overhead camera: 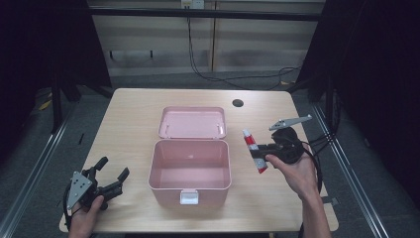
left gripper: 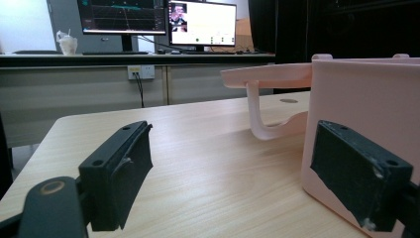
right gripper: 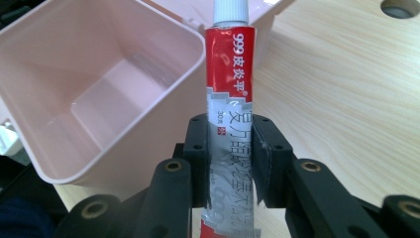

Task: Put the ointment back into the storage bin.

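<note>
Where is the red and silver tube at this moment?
In the high view, the tube is clamped in the right tool, just right of the open pink box and not yet inside it.

two lit monitors [left gripper: 163, 22] on the desk [left gripper: 124, 58] beyond the wooden table [overhead camera: 133, 106]

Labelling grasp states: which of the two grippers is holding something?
The right gripper: its jaws clamp a red-and-silver tube beside the open pink box. The left gripper has open, empty jaws.
</note>
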`<move>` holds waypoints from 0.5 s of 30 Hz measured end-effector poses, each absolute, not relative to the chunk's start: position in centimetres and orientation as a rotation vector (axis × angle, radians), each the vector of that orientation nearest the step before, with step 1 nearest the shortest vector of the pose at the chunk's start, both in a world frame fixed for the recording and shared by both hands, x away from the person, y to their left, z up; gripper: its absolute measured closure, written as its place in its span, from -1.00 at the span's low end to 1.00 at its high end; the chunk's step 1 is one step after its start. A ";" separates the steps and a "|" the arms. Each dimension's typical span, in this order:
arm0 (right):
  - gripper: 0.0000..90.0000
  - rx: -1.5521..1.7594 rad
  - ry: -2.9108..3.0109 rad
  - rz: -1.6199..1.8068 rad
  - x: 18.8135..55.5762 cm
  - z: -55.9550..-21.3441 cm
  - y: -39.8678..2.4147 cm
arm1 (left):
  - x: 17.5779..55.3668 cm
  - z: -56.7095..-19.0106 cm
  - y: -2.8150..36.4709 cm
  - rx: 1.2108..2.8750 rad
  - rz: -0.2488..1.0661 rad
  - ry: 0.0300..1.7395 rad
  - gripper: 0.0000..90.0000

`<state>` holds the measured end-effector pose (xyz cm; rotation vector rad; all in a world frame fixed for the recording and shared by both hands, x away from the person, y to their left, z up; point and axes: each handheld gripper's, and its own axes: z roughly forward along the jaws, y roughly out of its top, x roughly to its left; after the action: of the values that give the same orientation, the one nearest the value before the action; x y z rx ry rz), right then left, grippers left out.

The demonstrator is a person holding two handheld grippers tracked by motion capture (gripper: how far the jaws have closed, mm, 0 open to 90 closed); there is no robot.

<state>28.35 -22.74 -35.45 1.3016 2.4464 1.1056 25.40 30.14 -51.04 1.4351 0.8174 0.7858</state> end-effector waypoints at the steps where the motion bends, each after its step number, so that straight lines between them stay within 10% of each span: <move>1: 0.59 1.295 2.446 1.110 28.4 -35.4 -22.7 | 25.4 -51.0 30.2 1.436 0.786 0.817 -0.65; 15: 0.59 1.205 2.487 1.120 29.5 -33.8 -21.3 | 25.4 -51.0 30.2 1.436 0.786 0.817 -0.65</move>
<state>29.46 -21.25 -33.77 1.2045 2.4865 1.1200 25.39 30.15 -51.04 1.4358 0.8169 0.7864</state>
